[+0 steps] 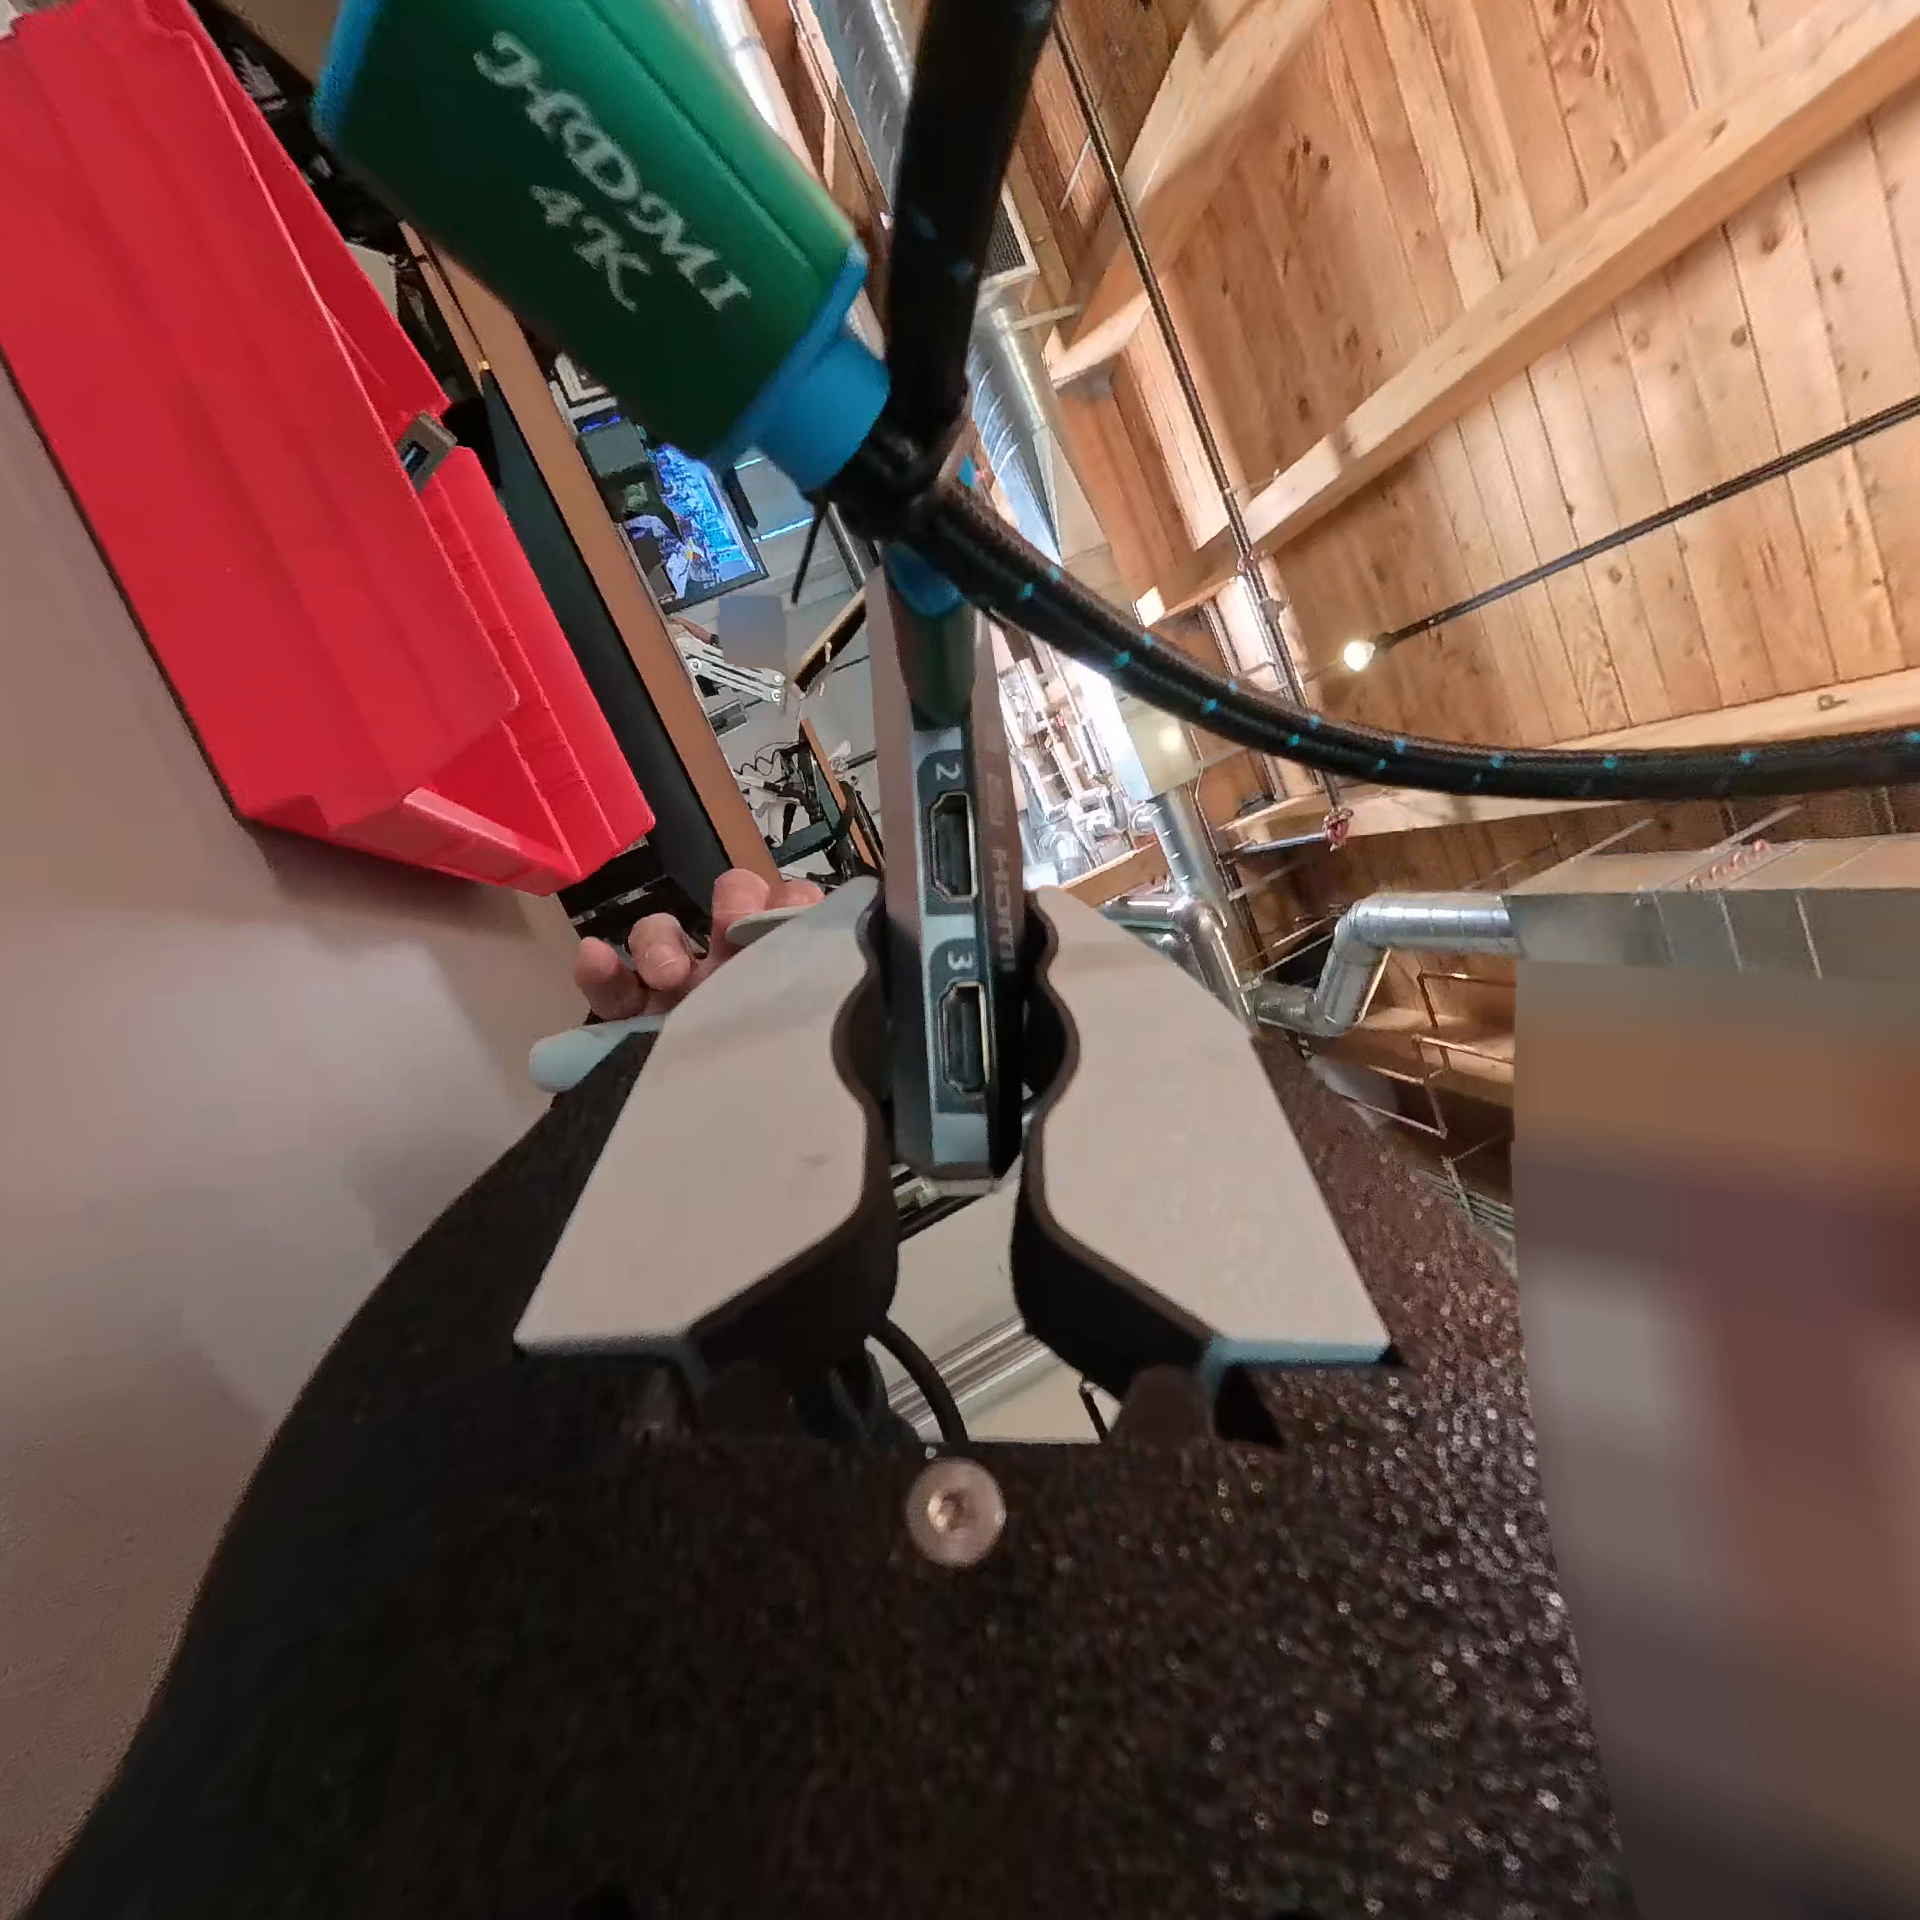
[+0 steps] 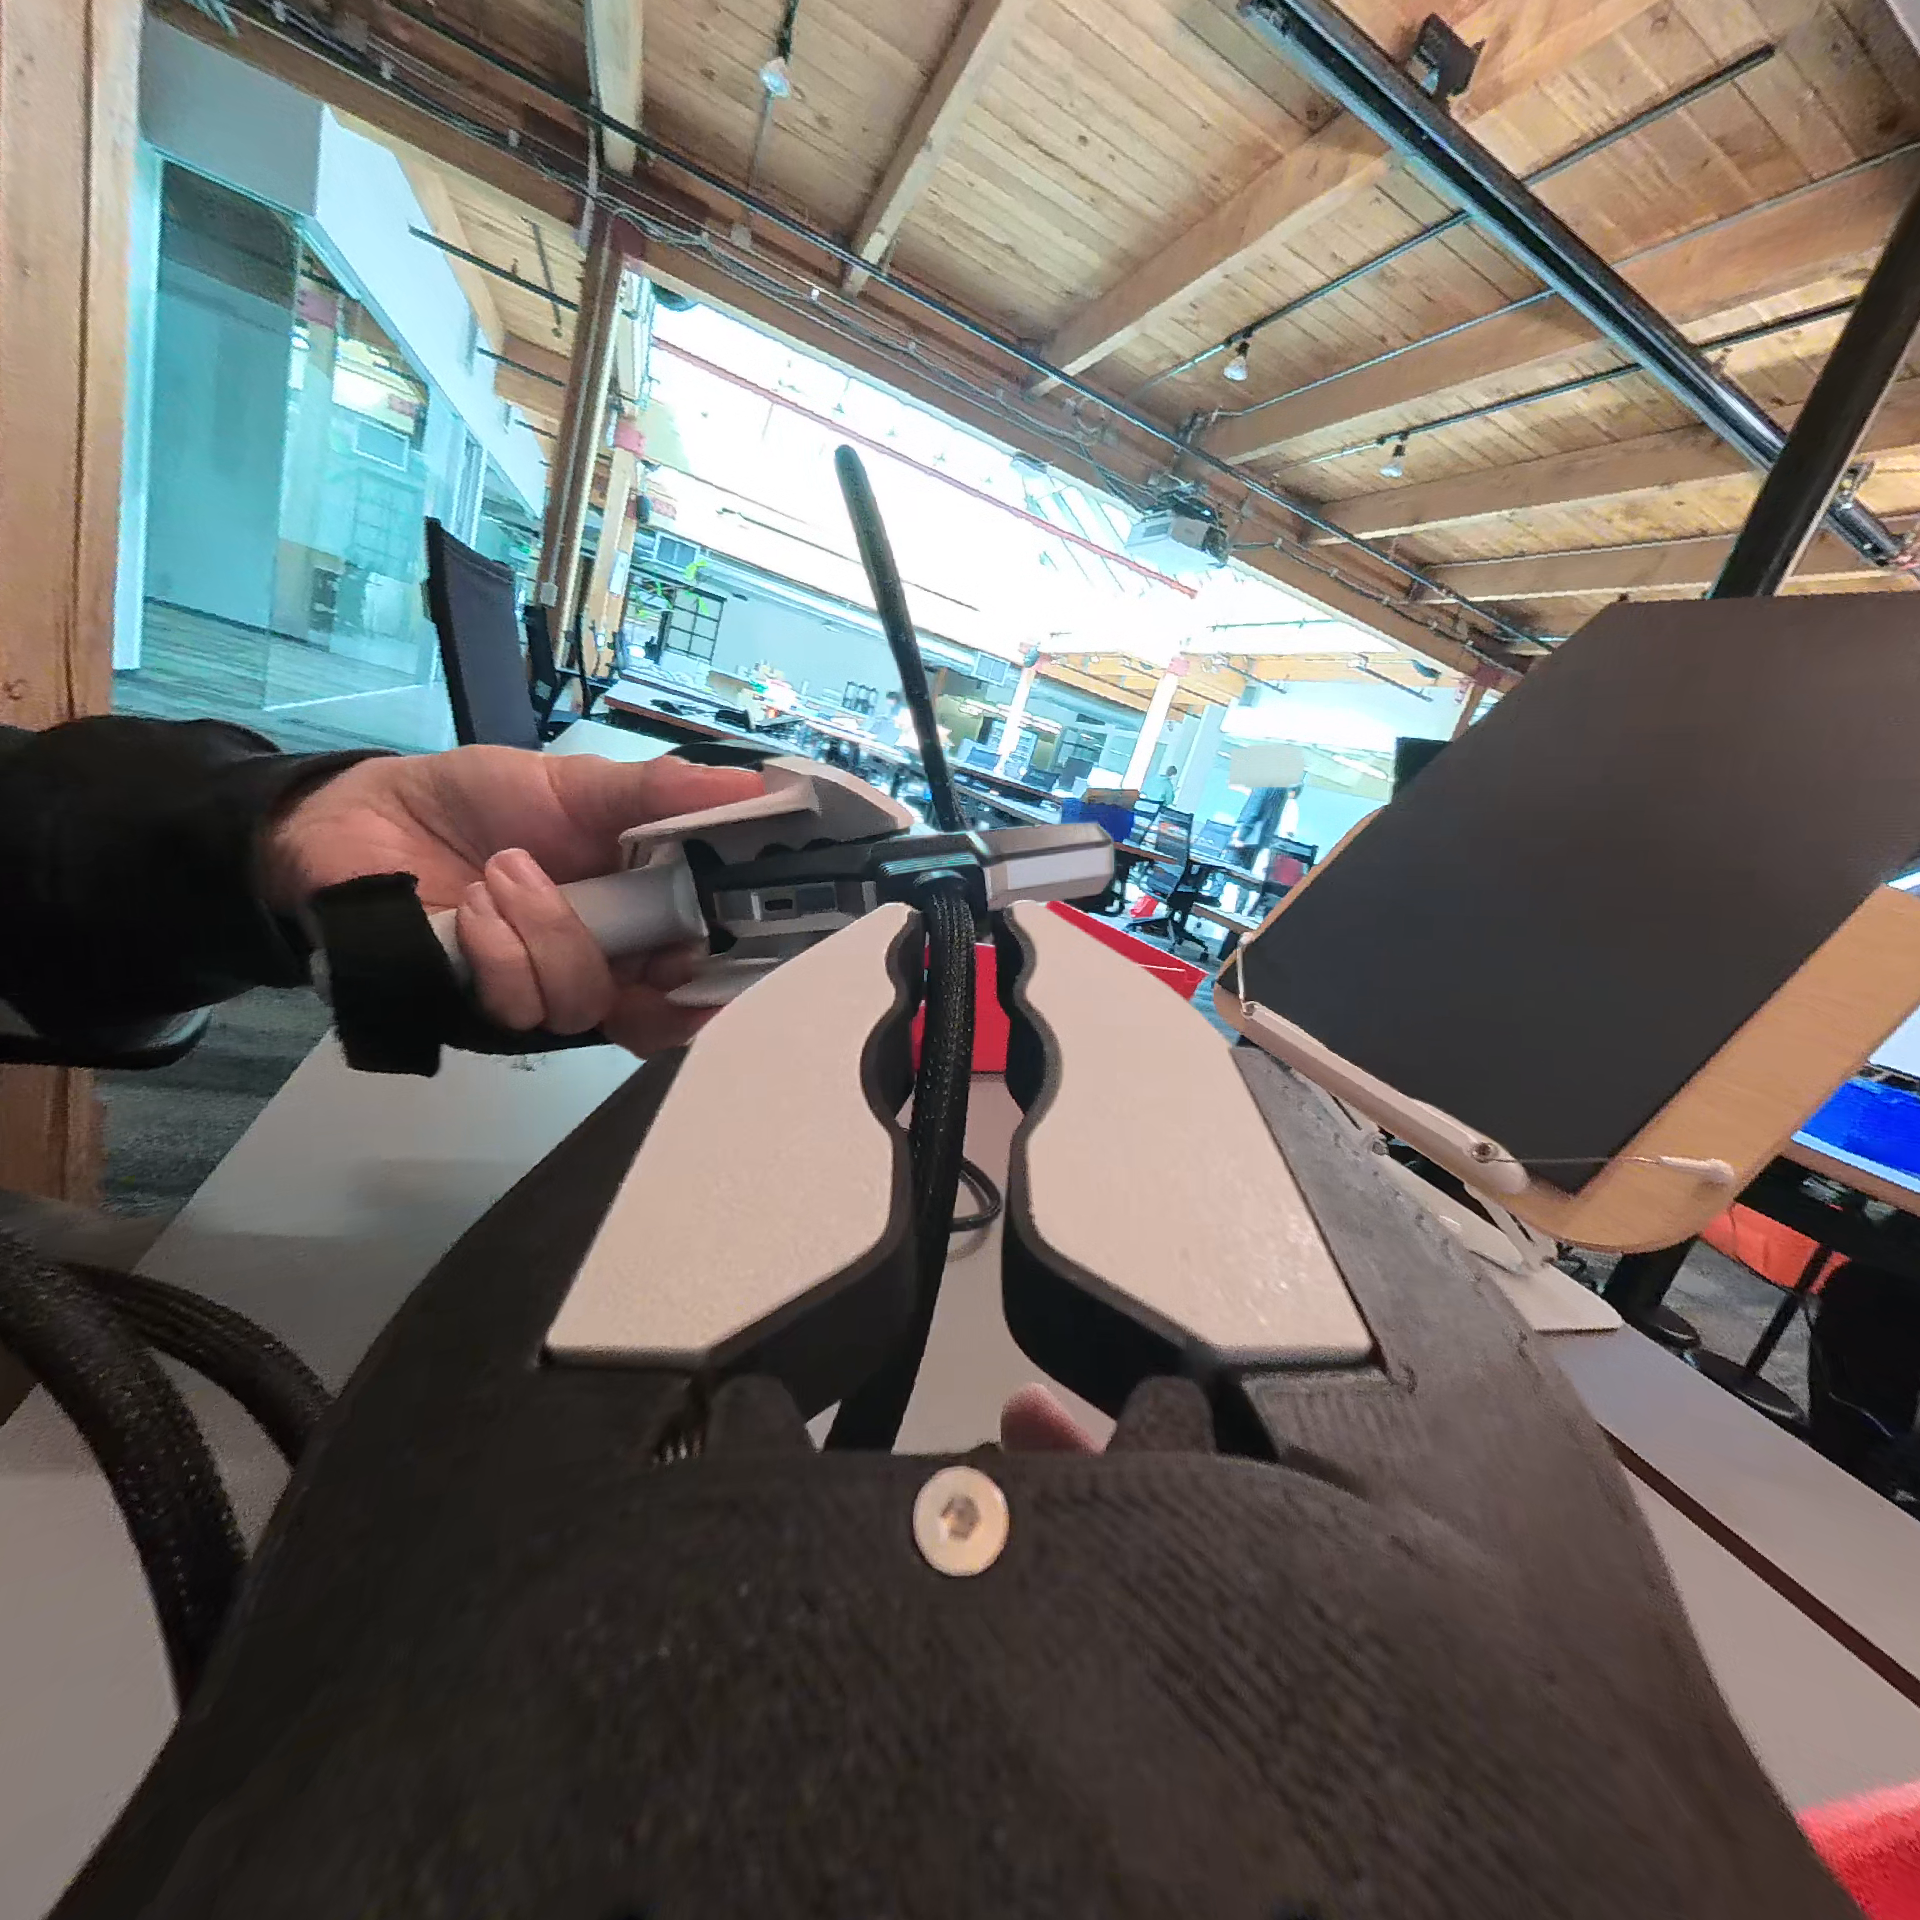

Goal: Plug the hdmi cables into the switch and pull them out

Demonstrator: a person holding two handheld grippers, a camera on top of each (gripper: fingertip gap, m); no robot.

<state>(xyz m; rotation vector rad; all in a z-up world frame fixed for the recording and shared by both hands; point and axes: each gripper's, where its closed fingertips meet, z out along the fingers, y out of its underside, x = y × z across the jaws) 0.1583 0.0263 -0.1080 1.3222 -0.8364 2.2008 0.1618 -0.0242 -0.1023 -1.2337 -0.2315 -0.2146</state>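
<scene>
My left gripper (image 1: 956, 914) is shut on the dark grey HDMI switch (image 1: 951, 1039) and holds it in the air, edge-on. Two of its ports face me empty. A green plug with blue ends (image 1: 940, 644) sits in the port above them. A second green plug (image 1: 582, 229) hangs free at upper left, tied to the black braided cable (image 1: 1351, 727). In the right wrist view the left gripper (image 2: 810, 831) holds the switch (image 2: 1039, 862) level. My right gripper (image 2: 961, 920) is closed around the cable (image 2: 940, 1039) just below the switch, with a small gap on one side.
A red bin (image 1: 260, 468) stands on the pale table (image 1: 156, 1039). A dark tilted board on a stand (image 2: 1610, 883) is at the right. A thick black braided hose (image 2: 125, 1403) loops at lower left. A hand (image 2: 468, 862) holds the left gripper.
</scene>
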